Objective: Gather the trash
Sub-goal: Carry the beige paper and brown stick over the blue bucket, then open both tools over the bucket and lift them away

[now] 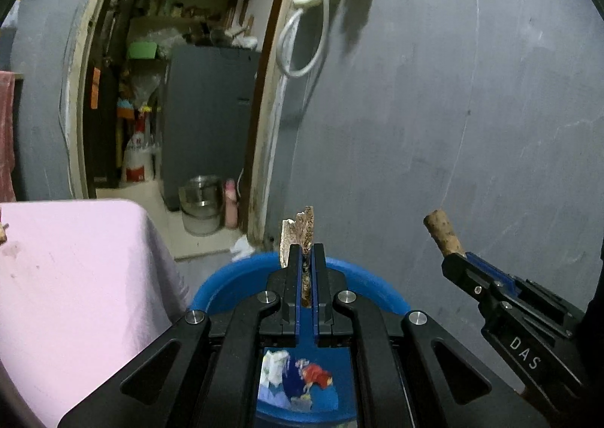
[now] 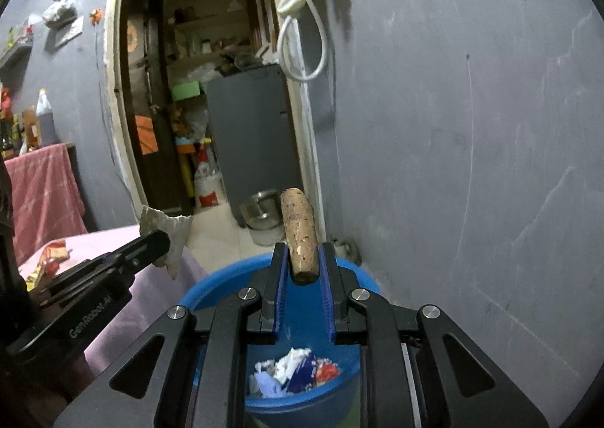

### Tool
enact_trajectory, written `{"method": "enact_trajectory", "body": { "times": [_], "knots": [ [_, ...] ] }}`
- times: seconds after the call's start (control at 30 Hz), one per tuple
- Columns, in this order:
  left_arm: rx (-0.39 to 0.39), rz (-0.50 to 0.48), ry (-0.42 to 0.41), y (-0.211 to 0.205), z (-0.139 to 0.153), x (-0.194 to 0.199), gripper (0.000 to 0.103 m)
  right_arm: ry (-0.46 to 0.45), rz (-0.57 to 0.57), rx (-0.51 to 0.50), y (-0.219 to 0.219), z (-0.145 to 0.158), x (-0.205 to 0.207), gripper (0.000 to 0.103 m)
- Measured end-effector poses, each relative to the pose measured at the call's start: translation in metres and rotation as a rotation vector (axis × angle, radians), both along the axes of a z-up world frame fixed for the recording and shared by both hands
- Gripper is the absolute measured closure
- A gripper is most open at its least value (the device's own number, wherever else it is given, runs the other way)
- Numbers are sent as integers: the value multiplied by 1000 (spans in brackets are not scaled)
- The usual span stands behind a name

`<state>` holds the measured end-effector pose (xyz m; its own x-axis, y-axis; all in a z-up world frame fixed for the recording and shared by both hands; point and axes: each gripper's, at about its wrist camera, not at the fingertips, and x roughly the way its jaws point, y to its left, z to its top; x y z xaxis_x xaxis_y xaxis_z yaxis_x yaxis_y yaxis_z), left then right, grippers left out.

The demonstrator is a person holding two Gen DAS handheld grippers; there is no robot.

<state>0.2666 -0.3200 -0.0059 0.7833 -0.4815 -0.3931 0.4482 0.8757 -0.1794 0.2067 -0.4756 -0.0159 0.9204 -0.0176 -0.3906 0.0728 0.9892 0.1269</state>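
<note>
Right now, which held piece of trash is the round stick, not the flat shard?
The brown cylindrical stick in the right hand-held gripper; the left hand-held gripper pinches a thin, jagged flat shard.

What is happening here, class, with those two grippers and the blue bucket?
A person is collecting trash with two handheld grippers. The left gripper is shut on a flat jagged scrap; the right gripper is shut on a brown stick piece. Both hang above the blue bucket, which already holds crumpled wrappers. Nothing is released yet.
</note>
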Motion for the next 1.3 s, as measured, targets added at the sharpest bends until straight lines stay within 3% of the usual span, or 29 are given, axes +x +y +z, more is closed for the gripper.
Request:
{"method": "enact_trajectory", "body": {
  "times": [0.33, 0.83, 1.07, 1.1, 1.17, 1.3],
  "knots": [
    [56, 2, 154, 0, -44, 22, 101, 122, 8, 41, -6, -25, 19, 89],
    [81, 9, 222, 2, -60, 32, 101, 216, 22, 46, -5, -41, 40, 88],
    [85, 14, 238, 3, -63, 34, 100, 218, 14, 51, -7, -42, 39, 86],
    [85, 11, 239, 4, -63, 34, 99, 215, 13, 50, -8, -42, 39, 84],
    [83, 10, 242, 4, -63, 35, 95, 207, 10, 48, -7, -40, 39, 71],
    [57, 15, 233, 7, -61, 34, 78, 187, 4, 32, -8, -38, 37, 70]
  ]
}}
